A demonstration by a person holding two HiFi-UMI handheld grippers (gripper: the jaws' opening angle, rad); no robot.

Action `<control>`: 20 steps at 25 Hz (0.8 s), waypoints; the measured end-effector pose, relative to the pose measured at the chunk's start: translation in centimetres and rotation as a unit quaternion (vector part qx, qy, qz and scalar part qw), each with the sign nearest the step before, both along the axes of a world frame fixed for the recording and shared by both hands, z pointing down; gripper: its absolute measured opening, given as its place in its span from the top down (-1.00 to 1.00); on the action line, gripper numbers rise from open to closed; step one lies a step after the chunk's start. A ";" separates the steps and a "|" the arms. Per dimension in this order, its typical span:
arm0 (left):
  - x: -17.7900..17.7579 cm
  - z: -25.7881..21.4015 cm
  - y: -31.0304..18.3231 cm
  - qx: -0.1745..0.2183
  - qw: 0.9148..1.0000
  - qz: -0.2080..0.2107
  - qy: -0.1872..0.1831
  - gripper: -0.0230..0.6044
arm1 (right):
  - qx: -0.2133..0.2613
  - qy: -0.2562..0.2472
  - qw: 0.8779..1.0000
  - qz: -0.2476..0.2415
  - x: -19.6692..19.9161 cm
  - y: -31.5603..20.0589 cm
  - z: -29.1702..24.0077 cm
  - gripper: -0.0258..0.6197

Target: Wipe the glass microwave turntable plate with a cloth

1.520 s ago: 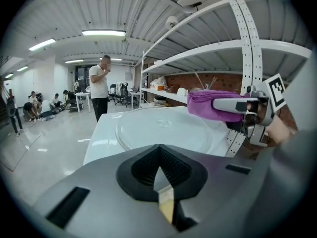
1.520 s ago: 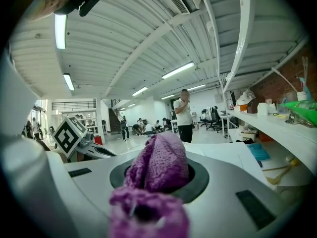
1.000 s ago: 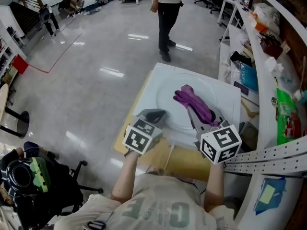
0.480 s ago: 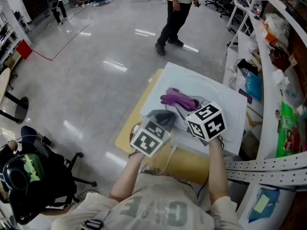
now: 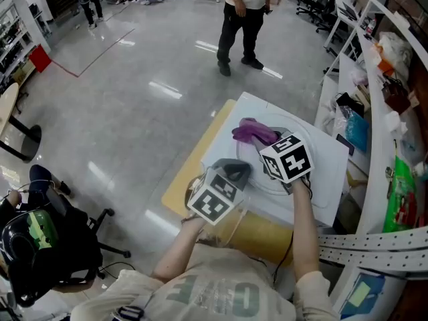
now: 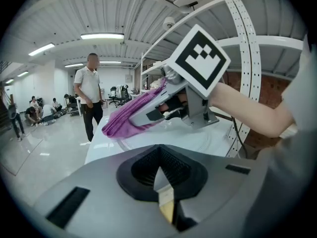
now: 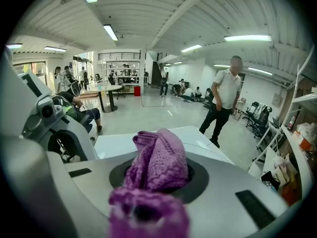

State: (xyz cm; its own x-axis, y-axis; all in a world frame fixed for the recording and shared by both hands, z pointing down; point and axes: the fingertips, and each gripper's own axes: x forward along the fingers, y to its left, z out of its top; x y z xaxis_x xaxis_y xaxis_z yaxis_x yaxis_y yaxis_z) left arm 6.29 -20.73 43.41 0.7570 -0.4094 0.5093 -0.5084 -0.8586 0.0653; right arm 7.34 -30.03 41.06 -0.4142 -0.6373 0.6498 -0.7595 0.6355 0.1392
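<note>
Head view: wiping apparently under way, holding the purple cloth (image 5: 253, 131) at the far side of the glass plate (image 5: 313, 174) on the white counter (image 5: 229, 139) with the right tool (image 5: 259, 141); resting the left tool (image 5: 233, 168) by the plate's near edge.

Left gripper view: showing jaws closed together, gripping nothing.

Right gripper view: clamping the bunched cloth (image 7: 158, 165) firmly.

Next, probably calling for sweeps across the glass under light, even pressure.
</note>
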 end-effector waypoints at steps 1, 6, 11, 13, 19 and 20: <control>0.0 0.0 0.0 0.001 1.000 0.000 0.000 0.92 | 0.000 -0.001 1.000 0.005 0.3 -0.3 0.0 0.76; 0.0 -0.1 0.0 0.002 1.000 -0.001 0.001 0.92 | 0.001 -0.003 0.999 0.032 1.8 -1.8 -0.1 0.76; -0.1 0.0 0.2 -0.004 1.000 -0.004 0.002 0.92 | 0.009 0.004 0.998 0.055 3.4 -2.7 -0.1 0.76; 0.0 -0.1 0.1 -0.001 1.000 -0.005 0.004 0.92 | 0.008 -0.007 0.998 0.067 4.2 -3.1 0.0 0.76; -0.1 -0.1 0.0 -0.003 1.000 -0.010 0.003 0.92 | 0.017 0.006 0.994 0.108 7.4 -3.3 -0.2 0.76; -0.1 -0.1 0.0 -0.002 1.000 -0.010 0.003 0.92 | 0.018 0.007 0.993 0.114 7.9 -3.3 -0.3 0.76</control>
